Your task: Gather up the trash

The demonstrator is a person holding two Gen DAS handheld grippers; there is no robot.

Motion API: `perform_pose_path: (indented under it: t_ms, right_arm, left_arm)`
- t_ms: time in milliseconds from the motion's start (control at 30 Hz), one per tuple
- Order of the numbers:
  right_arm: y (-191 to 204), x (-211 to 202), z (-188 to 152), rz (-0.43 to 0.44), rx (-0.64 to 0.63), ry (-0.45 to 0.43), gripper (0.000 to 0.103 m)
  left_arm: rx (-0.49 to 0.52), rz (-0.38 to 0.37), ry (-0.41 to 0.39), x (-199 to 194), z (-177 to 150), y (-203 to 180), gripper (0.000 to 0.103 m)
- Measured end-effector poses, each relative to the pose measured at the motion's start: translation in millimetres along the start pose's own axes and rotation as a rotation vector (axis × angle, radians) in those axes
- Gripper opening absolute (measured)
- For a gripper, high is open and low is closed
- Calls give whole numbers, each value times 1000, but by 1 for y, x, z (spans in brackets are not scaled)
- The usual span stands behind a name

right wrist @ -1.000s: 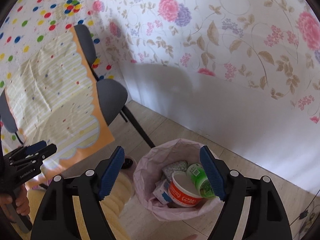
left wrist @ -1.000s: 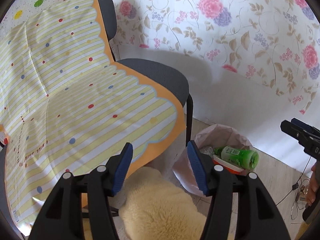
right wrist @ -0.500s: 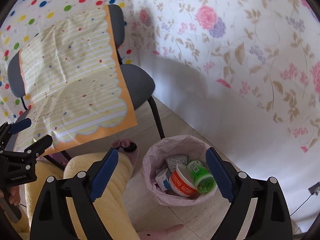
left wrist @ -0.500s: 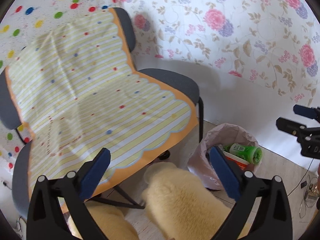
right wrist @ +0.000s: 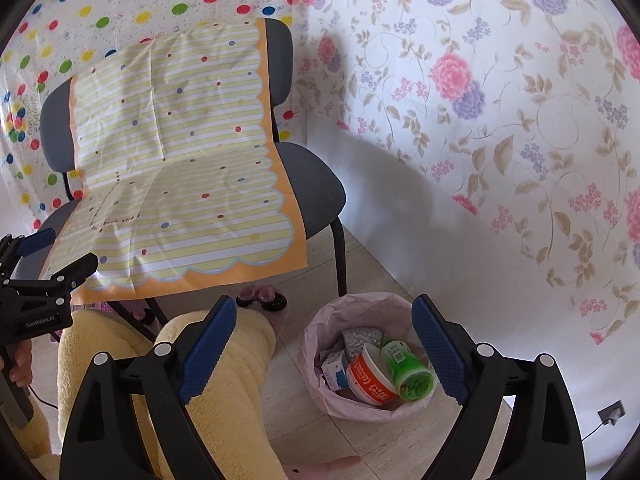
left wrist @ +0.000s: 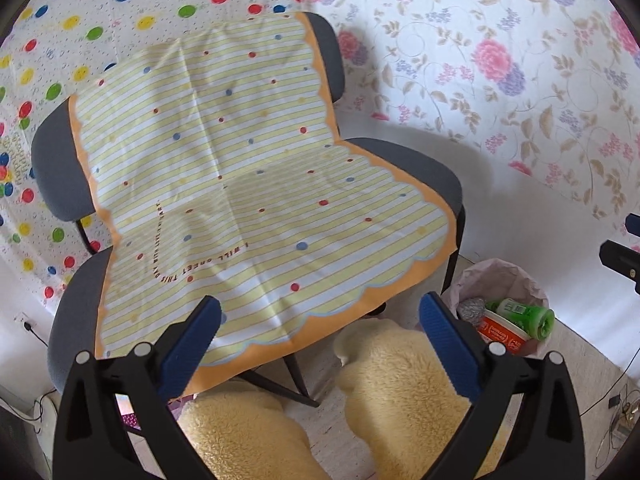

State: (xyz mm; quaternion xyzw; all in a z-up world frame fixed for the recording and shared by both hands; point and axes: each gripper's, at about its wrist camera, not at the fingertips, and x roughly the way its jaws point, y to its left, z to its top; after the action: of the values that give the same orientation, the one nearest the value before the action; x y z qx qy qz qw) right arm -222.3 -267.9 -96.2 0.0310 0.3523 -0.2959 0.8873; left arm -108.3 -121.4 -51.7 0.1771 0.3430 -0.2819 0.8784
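Taking the bin [right wrist: 320, 376] as landmark: to its left, the left gripper [left wrist: 320, 344] is seen spread wide with nothing between the jaws, which have just been opening. Inside the bin lie a carton [right wrist: 335, 372], a foil wad [right wrist: 358, 338], an orange-rimmed tub [right wrist: 370, 378] and a green bottle [right wrist: 408, 372]. All are judged light; the tub is thin-walled and crushable, the bottle smooth, best taken across its body. Above the bin, the right gripper [right wrist: 322, 354] is likewise spread and empty.

Yellow-striped cloth [left wrist: 248, 200], pink bin liner [right wrist: 320, 332]
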Motion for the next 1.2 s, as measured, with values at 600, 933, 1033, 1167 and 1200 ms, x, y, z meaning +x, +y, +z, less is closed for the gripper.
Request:
perform_pose_path:
  t_ms: [600, 933, 1033, 1167, 1200]
  right_arm:
    - [-4, 9, -3, 2, 10, 19, 89]
    - [-8, 11, -3, 6, 9, 18, 89]
    - [-8, 11, -3, 5, 9, 20, 89]
    - [-9, 11, -5, 4, 16, 22, 89]
    - [-9, 11, -6, 4, 17, 21, 89]
  left_arm:
    - [0, -7, 10, 2, 0, -5, 97]
    - [1, -6, 10, 2, 0, -4, 97]
    - [1, -8, 10, 2, 0, -4, 97]
    - [0, -8, 12, 2, -1, -4, 97]
    - [-1, -7, 12, 2, 0, -5, 97]
